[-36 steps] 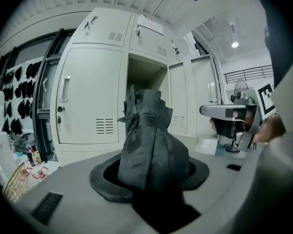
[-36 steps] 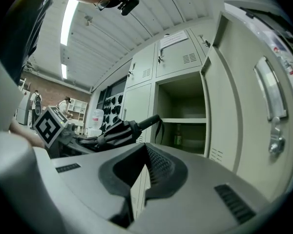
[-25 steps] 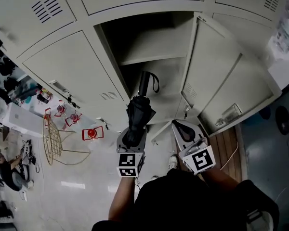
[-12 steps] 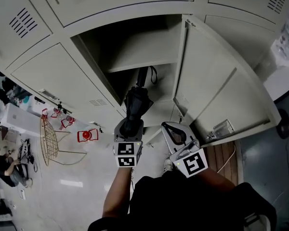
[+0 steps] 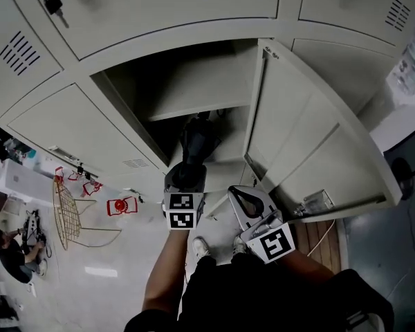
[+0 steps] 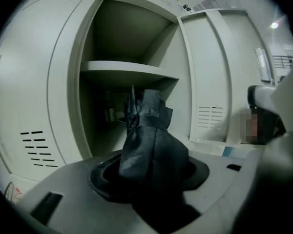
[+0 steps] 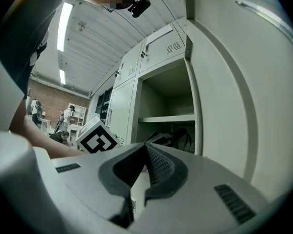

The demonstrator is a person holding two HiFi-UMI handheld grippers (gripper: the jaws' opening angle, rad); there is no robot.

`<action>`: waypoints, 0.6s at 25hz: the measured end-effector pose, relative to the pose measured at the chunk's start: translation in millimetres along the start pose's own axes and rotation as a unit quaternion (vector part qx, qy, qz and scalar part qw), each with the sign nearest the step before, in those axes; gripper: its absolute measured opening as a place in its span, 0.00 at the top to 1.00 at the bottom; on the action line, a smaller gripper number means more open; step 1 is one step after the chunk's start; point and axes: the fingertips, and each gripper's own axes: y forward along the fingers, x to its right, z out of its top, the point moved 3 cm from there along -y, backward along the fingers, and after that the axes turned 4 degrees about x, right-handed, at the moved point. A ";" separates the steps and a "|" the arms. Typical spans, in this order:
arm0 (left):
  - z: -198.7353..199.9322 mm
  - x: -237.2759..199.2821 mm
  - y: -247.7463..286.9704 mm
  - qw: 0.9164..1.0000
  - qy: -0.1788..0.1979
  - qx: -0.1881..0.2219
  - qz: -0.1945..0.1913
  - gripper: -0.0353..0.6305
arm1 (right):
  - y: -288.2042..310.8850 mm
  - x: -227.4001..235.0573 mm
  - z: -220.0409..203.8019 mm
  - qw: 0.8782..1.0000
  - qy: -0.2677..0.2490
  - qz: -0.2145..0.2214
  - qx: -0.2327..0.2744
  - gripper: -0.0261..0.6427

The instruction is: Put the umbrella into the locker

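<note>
1. The locker [image 5: 194, 81] stands open at upper centre, divided by a shelf [image 5: 200, 104], with its door [image 5: 297, 137] swung right.
2. The folded black umbrella [image 5: 196, 142] is clamped in the left gripper [image 5: 186, 177], and its far end reaches under the shelf into the lower compartment.
3. The right gripper [image 5: 247, 199], at lower centre, is closed on nothing.
4. The umbrella's far end is lost in shadow there.

Your folded black umbrella [image 5: 195, 140] at the open locker [image 5: 183, 75].
Handle end tilts into the compartment beneath the shelf [image 5: 200, 111].
</note>
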 end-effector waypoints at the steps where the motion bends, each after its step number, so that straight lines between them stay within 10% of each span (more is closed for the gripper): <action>1: 2.5 -0.1 5.6 1.000 0.001 0.002 -0.004 0.62 | 1.7 1.7 -3.0 1.000 -0.003 -0.005 -0.004 0.96; 15: 30.7 -14.6 78.2 0.999 0.020 -0.045 -0.007 0.62 | 19.9 11.1 -6.9 0.998 0.009 -0.056 -0.027 0.96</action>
